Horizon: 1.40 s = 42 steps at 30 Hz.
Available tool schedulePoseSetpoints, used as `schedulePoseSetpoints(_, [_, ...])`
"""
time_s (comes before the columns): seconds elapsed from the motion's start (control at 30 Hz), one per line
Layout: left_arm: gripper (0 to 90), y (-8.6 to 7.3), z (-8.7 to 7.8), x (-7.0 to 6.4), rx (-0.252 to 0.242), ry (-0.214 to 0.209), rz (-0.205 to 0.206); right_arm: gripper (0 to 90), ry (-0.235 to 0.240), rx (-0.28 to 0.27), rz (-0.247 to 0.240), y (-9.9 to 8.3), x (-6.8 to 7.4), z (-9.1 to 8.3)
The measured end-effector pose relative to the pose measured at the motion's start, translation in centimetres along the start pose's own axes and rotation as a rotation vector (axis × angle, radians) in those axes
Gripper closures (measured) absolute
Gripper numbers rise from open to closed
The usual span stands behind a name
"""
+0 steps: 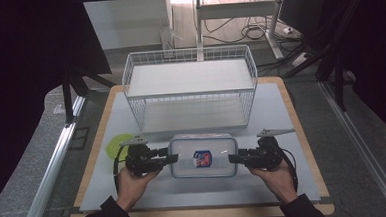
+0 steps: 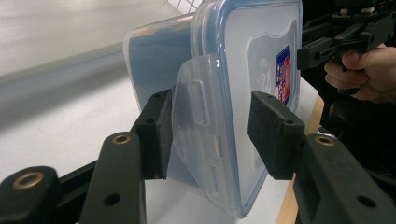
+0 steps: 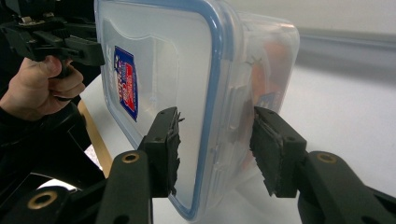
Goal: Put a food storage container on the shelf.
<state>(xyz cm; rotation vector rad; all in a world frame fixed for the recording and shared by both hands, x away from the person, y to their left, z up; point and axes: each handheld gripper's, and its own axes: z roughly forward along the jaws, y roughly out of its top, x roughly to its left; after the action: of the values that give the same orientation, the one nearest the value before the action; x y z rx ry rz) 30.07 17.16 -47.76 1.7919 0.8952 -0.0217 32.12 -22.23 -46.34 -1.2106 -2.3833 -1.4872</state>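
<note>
A clear plastic container [image 1: 202, 156] with a blue-rimmed lid and a red-and-blue sticker lies flat at the table's near middle. My left gripper [image 1: 172, 158] is at its left end and my right gripper [image 1: 232, 158] at its right end. In the left gripper view the gripper [image 2: 210, 135] stands open, its jaws either side of the container's [image 2: 233, 70] side latch flap [image 2: 196, 121]. The right pad is clearly apart from the lid. In the right gripper view the gripper [image 3: 217, 149] is open too, straddling the container's [image 3: 187, 70] other end with gaps on both sides. Something orange shows dimly inside.
A white wire basket [image 1: 190, 88] stands just behind the container, towards the far side. A yellow-green round object [image 1: 114, 145] lies beside the left gripper. The grey mat [image 1: 281, 114] sits on a wooden-edged table. The person's hands hold both grippers near the front edge.
</note>
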Motion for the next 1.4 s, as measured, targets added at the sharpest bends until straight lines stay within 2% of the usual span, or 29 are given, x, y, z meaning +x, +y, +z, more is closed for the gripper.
schedulePoseSetpoints(0.23, [51.9, 1.6, -0.6, -0.3, -0.021, 0.005, 0.028, 53.3, -0.009, -0.036, -0.034, 1.8, 0.5, -0.8])
schedulePoseSetpoints(0.37, [51.9, 3.2, -1.3, -0.6, -0.037, 0.016, 0.051, 53.3, -0.013, -0.06, -0.058, 3.4, 1.1, -1.4])
schedulePoseSetpoints(0.67, [52.5, 5.6, -2.1, -0.8, -0.042, 0.02, 0.062, 53.1, -0.003, -0.092, -0.068, 5.7, 1.4, -2.0])
schedulePoseSetpoints(1.0, [52.5, 8.7, -2.9, -0.3, -0.054, 0.022, 0.074, 52.9, -0.007, -0.119, -0.081, 9.2, 1.6, -2.4])
schedulePoseSetpoints(1.07, [52.5, 9.8, -3.4, -0.2, -0.062, 0.027, 0.075, 52.8, -0.009, -0.129, -0.081, 9.9, 1.7, -2.5])
schedulePoseSetpoints(1.1, [52.5, 9.8, -3.4, -0.2, -0.062, 0.027, 0.075, 52.8, -0.007, -0.132, -0.082, 10.3, 1.8, -2.5])
schedulePoseSetpoints(1.17, [52.6, 10.9, -3.8, -0.1, -0.064, 0.029, 0.082, 52.9, -0.006, -0.136, -0.085, 11.0, 1.9, -2.6])
schedulePoseSetpoints(1.3, [52.5, 12.0, -4.1, 0.1, -0.068, 0.027, 0.085, 52.9, -0.011, -0.146, -0.094, 12.1, 2.2, -2.8])
schedulePoseSetpoints(1.4, [52.5, 13.5, -4.3, 0.5, -0.078, 0.024, 0.08, 52.8, -0.02, -0.158, -0.097, 13.7, 2.3, -3.0])
